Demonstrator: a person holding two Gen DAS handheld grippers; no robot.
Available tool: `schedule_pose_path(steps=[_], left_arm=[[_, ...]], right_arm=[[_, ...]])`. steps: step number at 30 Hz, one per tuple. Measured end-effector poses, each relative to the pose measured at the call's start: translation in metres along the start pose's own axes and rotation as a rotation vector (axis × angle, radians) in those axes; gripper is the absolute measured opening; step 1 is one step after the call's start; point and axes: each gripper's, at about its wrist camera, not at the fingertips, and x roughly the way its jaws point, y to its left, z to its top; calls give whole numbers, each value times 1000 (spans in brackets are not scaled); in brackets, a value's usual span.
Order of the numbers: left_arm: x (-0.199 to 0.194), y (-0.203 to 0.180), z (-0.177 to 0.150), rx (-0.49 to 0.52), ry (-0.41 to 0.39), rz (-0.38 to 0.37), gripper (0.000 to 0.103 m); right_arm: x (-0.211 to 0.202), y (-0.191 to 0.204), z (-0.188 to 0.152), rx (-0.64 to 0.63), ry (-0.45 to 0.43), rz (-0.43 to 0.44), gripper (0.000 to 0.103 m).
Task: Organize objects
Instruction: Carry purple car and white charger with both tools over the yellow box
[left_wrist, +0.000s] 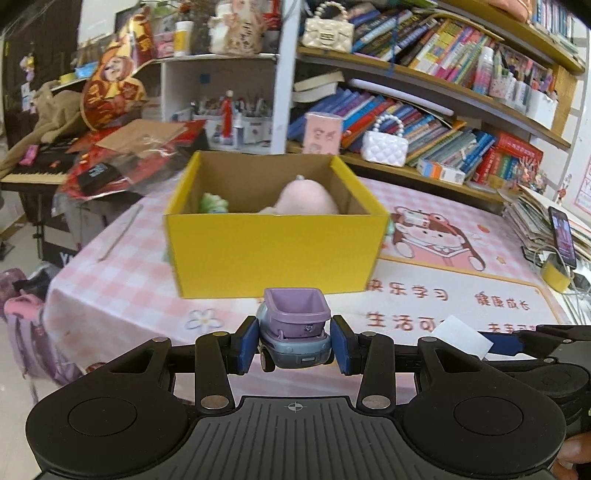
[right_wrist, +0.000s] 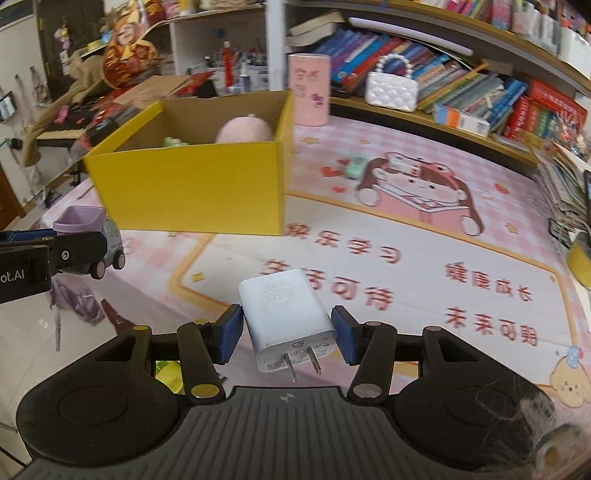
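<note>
Box (left_wrist: 273, 251) sits at 12 o'clock on the worktop (left_wrist: 122, 280), with two soft toys (left_wrist: 306, 197) inside already. Our left hand-held gripper (left_wrist: 294, 345) squeezes a toy truck (left_wrist: 294, 332); our right hand-held gripper (right_wrist: 287, 338) squeezes a plug (right_wrist: 286, 314). Both must go in. A green toy (right_wrist: 356, 164) waits at 1 o'clock.

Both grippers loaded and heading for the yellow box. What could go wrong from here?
1. The right gripper holds the white plastic wall charger tilted, prongs toward the camera; it could twist loose.
2. The left gripper pinches the small purple-and-blue toy dump truck only at its sides; on wheels, it may roll out.
3. The yellow cardboard box already holds a pink plush toy, and both grippers could crowd each other at the opening.
</note>
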Motion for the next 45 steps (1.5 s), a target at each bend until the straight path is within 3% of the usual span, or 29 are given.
schedule_pose_path(steps=[17,23,36,45], left_arm=[[-24,61,1,-44,-63,43,40],[-27,75,24,-100,-132,36,39],[-2,71,82,-89,-246,27,37],[38,64,119,-94,-250,56,37]], right_arm=[[0,70,14,-58,-52,58,50],[-2,75,31,-33,-83,64,50],[14,72,93,-36,-170,79,50],[46,62,144,-44,-214,98,50]])
